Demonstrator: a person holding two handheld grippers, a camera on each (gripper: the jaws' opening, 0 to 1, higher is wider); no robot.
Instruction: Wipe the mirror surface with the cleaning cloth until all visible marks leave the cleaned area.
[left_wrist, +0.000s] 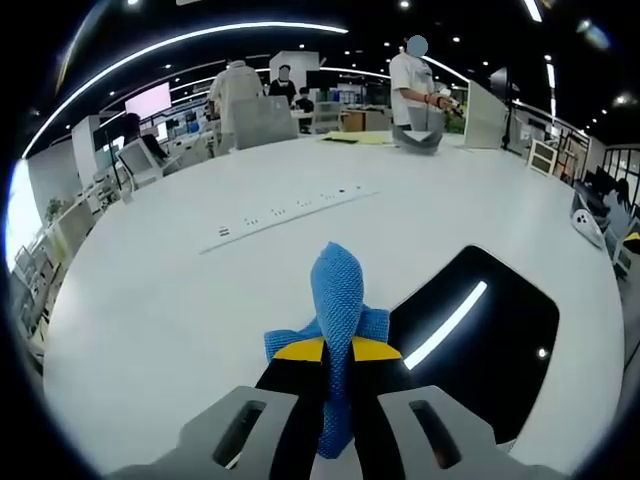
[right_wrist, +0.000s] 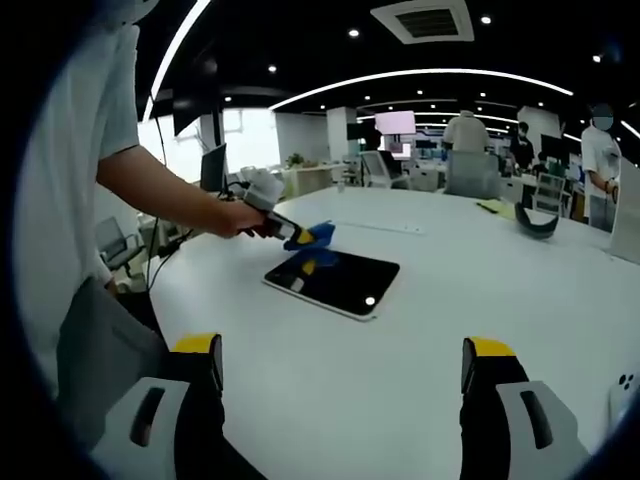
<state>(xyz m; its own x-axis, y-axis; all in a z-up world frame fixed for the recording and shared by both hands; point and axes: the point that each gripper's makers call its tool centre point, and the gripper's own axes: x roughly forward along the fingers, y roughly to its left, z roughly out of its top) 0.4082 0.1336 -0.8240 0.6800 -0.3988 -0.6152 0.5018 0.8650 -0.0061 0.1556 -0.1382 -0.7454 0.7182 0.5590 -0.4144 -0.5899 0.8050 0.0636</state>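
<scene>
Blue waffle-weave fabric fills the grip of the left claw (left_wrist: 336, 362): its two black jaws with yellow tips are pressed together on the cleaning cloth (left_wrist: 338, 300), which bunches up in a soft peak above the tips and trails down between the grey jaw bodies. In the left gripper view the cloth hangs over the white counter (left_wrist: 180, 290), just beside the near edge of the mirror (left_wrist: 490, 340), a flat dark slab with rounded corners whose glossy face reflects a bright ceiling light strip.

In the right gripper view the right claw (right_wrist: 340, 365) stands wide apart, its yellow-tipped jaws far to either side and nothing between them. Beyond it the mirror (right_wrist: 335, 280) lies flat on the smooth, matte counter (right_wrist: 480, 300), a thin rectangle with a pale edge. A person's hand (right_wrist: 232, 217) holds the left claw (right_wrist: 300, 236) there, with the cleaning cloth (right_wrist: 318, 236) at the mirror's far left corner; whether it touches the glass I cannot tell, though a blue and yellow reflection shows on the surface below it.

A long white power strip (left_wrist: 285, 213) lies farther along the counter, and a grey curved object (left_wrist: 418, 140) sits near the far edge, where several people stand.
</scene>
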